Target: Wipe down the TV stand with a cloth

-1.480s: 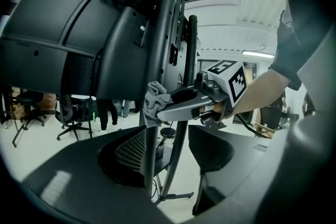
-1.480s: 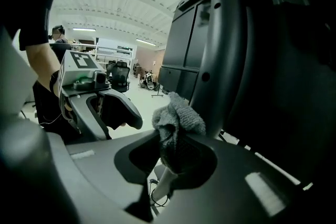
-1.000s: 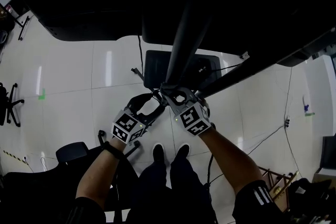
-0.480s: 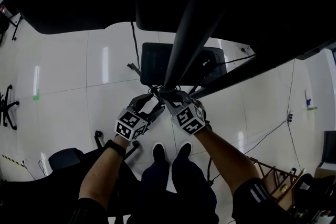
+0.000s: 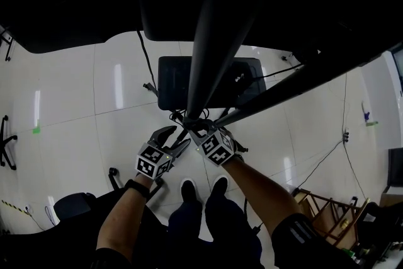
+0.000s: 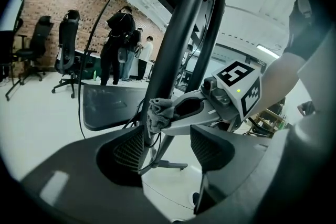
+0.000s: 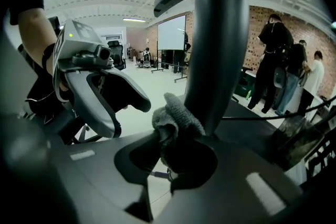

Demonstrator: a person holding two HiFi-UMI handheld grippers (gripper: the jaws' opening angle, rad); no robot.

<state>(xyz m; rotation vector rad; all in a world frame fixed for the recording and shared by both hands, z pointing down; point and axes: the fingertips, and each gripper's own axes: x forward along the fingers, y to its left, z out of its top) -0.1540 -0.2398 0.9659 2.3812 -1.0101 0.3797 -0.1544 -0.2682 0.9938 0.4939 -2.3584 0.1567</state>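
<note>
- A person stands over the black, floor-standing TV stand, its thick round dark pole point(image 5: 211, 41) rising from a flat dark rectangular base plate point(image 5: 171, 82) on the glossy white tiled floor point(image 5: 75, 110).
- The right gripper point(image 5: 196, 127) is clamped on a small, crumpled grey cloth point(image 7: 173, 118). Its jaws are closed around the lower folds, and the bunched top is pressed against the side of the pole low down, near the base.
- The left gripper point(image 5: 176, 137) hangs just to the left of the right one, its jaws spread apart with nothing between them. It sits just beside the pole, and no view settles whether it touches.
- The relation that matters: the cloth lies straight ahead of the right gripper's jaws and is already against the stand. The pole's long axis runs upright from base plate to screen mount, so a wipe would likely travel along that line, up or down.
- The right hand is the nearer one and does the work, while the left looks free to steady the stand or take over the cloth.
- The task appears to be under way on the pole. The base plate and the slanted dark brace point(image 5: 302, 82) to the right show no cloth contact.
- No bin, box or tray appears in any view.
- In the background, several people point(image 6: 118, 44) stand by a red brick wall point(image 6: 63, 2) with black office chairs point(image 6: 68, 55) nearby.
</note>
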